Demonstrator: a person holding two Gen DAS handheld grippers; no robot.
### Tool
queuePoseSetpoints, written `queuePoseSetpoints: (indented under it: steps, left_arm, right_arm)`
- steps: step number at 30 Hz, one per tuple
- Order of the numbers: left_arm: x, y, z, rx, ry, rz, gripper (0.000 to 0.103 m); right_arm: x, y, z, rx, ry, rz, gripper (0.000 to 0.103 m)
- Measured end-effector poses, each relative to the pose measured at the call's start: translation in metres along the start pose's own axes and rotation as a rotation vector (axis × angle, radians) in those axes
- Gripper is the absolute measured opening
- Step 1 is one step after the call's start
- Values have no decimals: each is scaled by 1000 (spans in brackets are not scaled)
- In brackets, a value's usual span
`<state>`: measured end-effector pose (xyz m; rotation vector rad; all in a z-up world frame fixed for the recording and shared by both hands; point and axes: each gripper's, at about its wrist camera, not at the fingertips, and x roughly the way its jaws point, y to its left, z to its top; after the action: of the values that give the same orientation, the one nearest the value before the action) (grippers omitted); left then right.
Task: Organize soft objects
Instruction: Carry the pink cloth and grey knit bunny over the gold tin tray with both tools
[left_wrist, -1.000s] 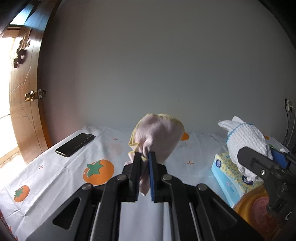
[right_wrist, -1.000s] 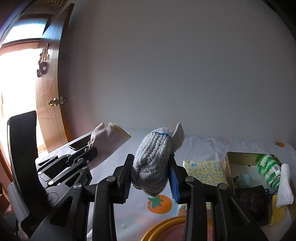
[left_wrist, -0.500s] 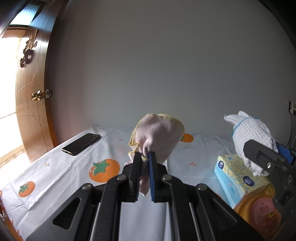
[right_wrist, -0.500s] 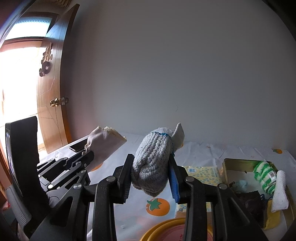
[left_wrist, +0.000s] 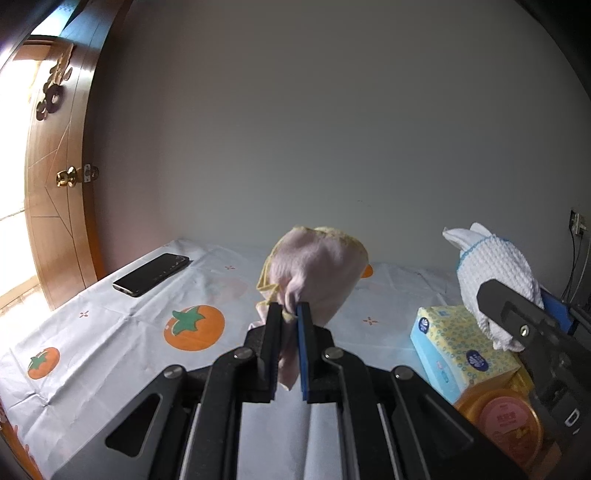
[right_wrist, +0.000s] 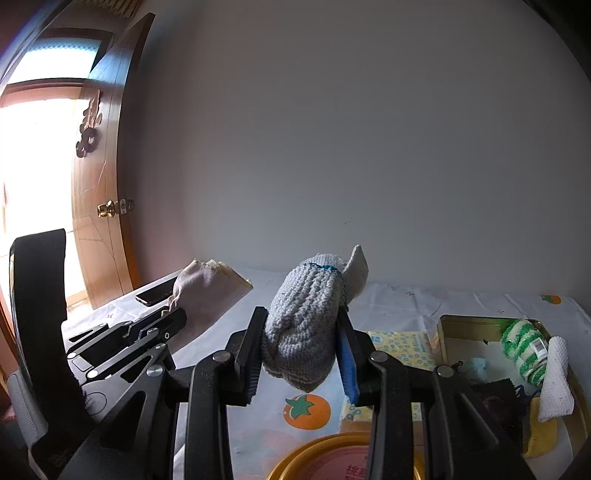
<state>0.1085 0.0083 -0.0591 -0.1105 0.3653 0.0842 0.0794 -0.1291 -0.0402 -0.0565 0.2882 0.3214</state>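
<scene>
We face a plain grey wall (left_wrist: 332, 129) at the far side. On our left stands an open wooden door (left_wrist: 55, 192) with a brass knob (left_wrist: 68, 177), bright daylight pouring in beside it. The desk (left_wrist: 110, 332) wears a white cloth printed with orange tomatoes.

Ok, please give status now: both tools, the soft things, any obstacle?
Left tool shut on pink cloth. Right tool shut on white knit glove. Both held above table. Tin unobstructed.

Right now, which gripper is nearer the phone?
Left. The left gripper, shut on the pink cloth, sits just right of the phone. The right gripper, holding the knit glove, is farther right.
</scene>
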Motion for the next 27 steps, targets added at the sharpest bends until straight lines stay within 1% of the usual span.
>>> queuePoseSetpoints:
  steps: [6,19,27]
  left_arm:
    - [-7,-5,6,8,-2,-20,6]
    - [-8,-13,15,9,27,-28,6]
    - [-9,-25,18,23,33,-45,6]
  right_arm:
    - [-6,-2,2,3,-17,-8,38]
    - [-19,-5,4,14,-53,-21,38]
    - [-27,-16,3,31,-69,-24,38]
